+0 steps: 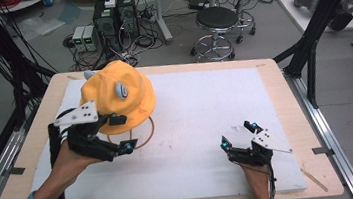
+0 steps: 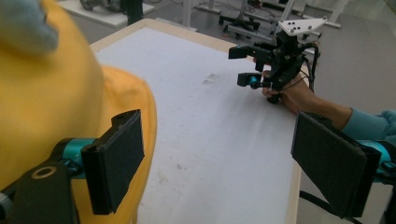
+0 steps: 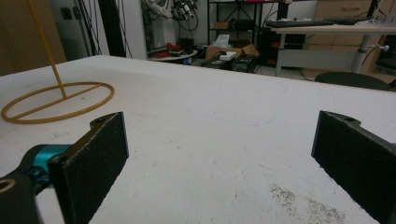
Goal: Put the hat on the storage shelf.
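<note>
On the bench's far left, the yellow hat is sitting on its wire stand, hiding the stand's upper rod. I am holding my left hand-held gripper just beside the brim, jaws spread, nothing between them. My right hand-held gripper is resting spread too, well apart.

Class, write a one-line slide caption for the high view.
Yellow hat sits on a wire stand; the open left gripper is beside it, the open right gripper apart.
</note>
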Demonstrator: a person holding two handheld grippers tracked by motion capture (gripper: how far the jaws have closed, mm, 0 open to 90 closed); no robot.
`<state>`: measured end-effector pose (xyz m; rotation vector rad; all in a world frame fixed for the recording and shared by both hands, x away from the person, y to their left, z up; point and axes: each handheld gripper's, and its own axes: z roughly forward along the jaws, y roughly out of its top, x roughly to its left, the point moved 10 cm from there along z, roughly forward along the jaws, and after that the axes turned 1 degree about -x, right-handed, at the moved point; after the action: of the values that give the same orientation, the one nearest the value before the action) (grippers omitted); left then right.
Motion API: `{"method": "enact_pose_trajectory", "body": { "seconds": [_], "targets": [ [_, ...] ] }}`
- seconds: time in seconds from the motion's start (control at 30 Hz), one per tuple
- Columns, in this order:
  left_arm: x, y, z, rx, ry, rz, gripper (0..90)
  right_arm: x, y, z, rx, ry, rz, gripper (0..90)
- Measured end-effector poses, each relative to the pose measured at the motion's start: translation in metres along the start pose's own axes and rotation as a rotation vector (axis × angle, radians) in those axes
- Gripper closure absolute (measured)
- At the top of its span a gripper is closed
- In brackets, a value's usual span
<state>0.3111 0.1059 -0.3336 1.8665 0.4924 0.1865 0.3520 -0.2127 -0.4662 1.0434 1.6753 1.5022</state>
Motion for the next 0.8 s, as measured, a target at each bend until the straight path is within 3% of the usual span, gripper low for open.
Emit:
{"method": "enact_pose_trajectory", "body": {
  "seconds": [0.37,0.63,0.8],
  "targets": [
    [0.02,-0.058,-0.042,-0.087,0.124,0.004,16.6,0.001,0.0,0.0,0.002,-0.007,-0.009,2.7],
    [0.053,-0.091,-0.06,-0.152,0.213,-0.047,16.8,0.001,0.0,0.0,-0.004,-0.007,-0.019,2.7],
    [0.071,-0.104,-0.065,-0.201,0.269,-0.032,16.7,0.001,0.0,0.0,-0.005,-0.01,-0.018,2.7]
  ]
}}
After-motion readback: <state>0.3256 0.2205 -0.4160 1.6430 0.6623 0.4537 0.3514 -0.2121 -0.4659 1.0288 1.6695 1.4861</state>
